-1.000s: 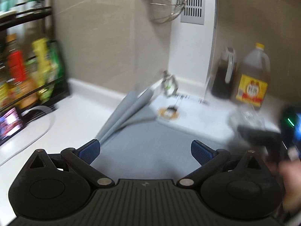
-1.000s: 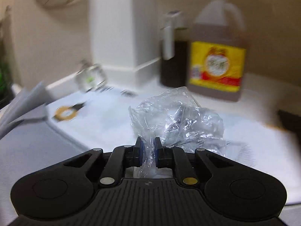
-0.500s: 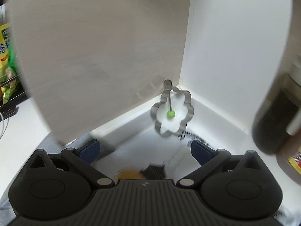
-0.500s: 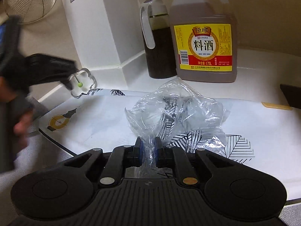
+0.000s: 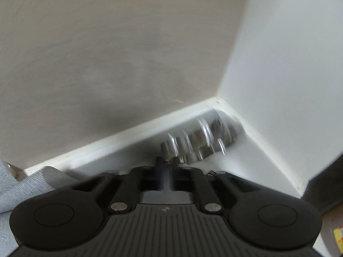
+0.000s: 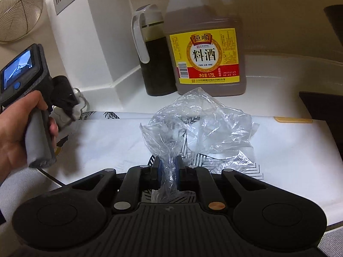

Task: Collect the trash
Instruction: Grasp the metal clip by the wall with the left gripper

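Note:
My right gripper [image 6: 169,168] is shut on a crumpled clear plastic bag [image 6: 199,126] and holds it over a white patterned mat [image 6: 289,150]. My left gripper [image 5: 166,162] has its jaws closed on the edge of a metal flower-shaped egg ring [image 5: 197,143], blurred, in the corner where the beige wall meets the white column. In the right wrist view the left gripper [image 6: 70,107] shows at the left, held by a hand, its tip at the egg ring [image 6: 80,100].
A large cooking-wine jug [image 6: 205,49] and a dark oil bottle [image 6: 154,57] stand behind the bag by the white column [image 6: 96,32]. A wire strainer [image 6: 17,8] hangs on the wall. A grey cloth [image 5: 21,184] lies at the left.
My left gripper moved forward into the corner and closed on the egg ring; it was open before. My right gripper stays shut on the plastic bag and has barely moved.

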